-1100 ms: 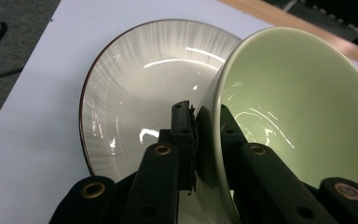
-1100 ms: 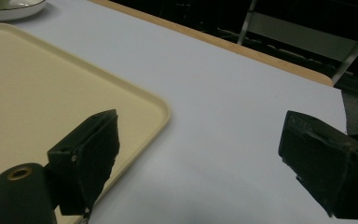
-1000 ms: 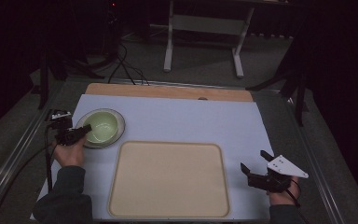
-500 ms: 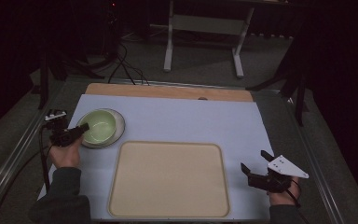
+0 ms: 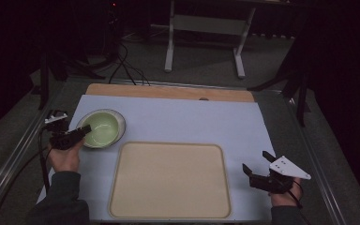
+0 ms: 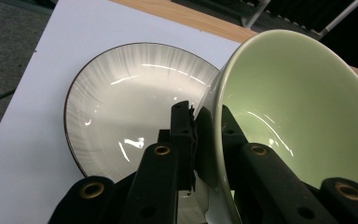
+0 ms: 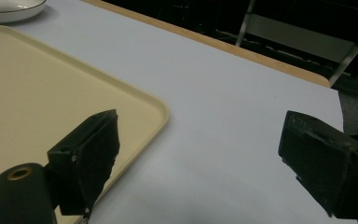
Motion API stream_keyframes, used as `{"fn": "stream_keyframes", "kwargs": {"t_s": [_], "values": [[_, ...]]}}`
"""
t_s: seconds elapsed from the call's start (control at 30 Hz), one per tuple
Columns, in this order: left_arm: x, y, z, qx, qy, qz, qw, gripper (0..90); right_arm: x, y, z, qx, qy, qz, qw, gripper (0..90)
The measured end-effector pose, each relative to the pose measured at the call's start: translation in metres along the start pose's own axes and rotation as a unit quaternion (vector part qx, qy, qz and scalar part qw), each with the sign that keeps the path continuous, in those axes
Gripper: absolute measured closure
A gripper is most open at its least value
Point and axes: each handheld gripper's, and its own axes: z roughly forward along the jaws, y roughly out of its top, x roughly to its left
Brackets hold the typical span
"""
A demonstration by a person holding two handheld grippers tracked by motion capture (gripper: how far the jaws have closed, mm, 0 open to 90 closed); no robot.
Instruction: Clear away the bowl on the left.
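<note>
Looking for writing first, we find none we can read: the green bowl (image 6: pixel 303 116), the white plate (image 6: pixel 135 107) and the tray (image 5: pixel 171 180) all look plain.

The left gripper (image 5: pixel 82 131) is clamped on the near rim of the bowl. In the left gripper view one black finger (image 6: pixel 182 140) presses the outside wall and the other sits inside, with the rim between them. The bowl is tilted there, its mouth turned toward the camera and to the right, its near edge raised off the plate. The plate lies flat on the pale sheet (image 5: pixel 187 117) near the left edge of the worktop (image 5: pixel 168 92), toward the far left corner, and the bowl is over its right part.

Against the earlier high views, the left hand (image 5: pixel 65 157) and its gripper have shifted a little, and the bowl sits slightly more toward the tray side of the plate than it did a second ago. The plate and the tray lie where they were. The right gripper (image 5: pixel 258 168) has not moved.

That right gripper rests by the near right corner of the worktop, just beside the tray's right edge, its fingers (image 7: pixel 86 154) wide apart with nothing between them. In the right gripper view they point toward the far wooden edge (image 7: pixel 242 49), one over the tray's corner (image 7: pixel 154 105), the other over bare sheet.

The tray lies along the near edge, its long axis running left to right.
</note>
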Motion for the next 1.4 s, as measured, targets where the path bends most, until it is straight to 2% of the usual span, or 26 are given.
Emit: {"fn": "stream_keyframes", "kwargs": {"t_s": [0.37,0.8,1.4], "values": [[-0.013,-0.004,-0.010,0.000,-0.021,0.019,0.9996,82.7,0.000,0.000,0.000,-0.001,0.000,-0.001,1.0000,12.1],[-0.023,-0.010,-0.018,0.001,-0.040,0.026,0.9989,82.6,0.000,0.000,0.000,-0.001,0.000,0.000,1.0000,12.1],[-0.041,-0.017,-0.026,0.005,-0.074,0.037,0.9966,82.5,0.001,0.000,-0.001,-0.001,0.001,-0.001,1.0000,12.1]]}}
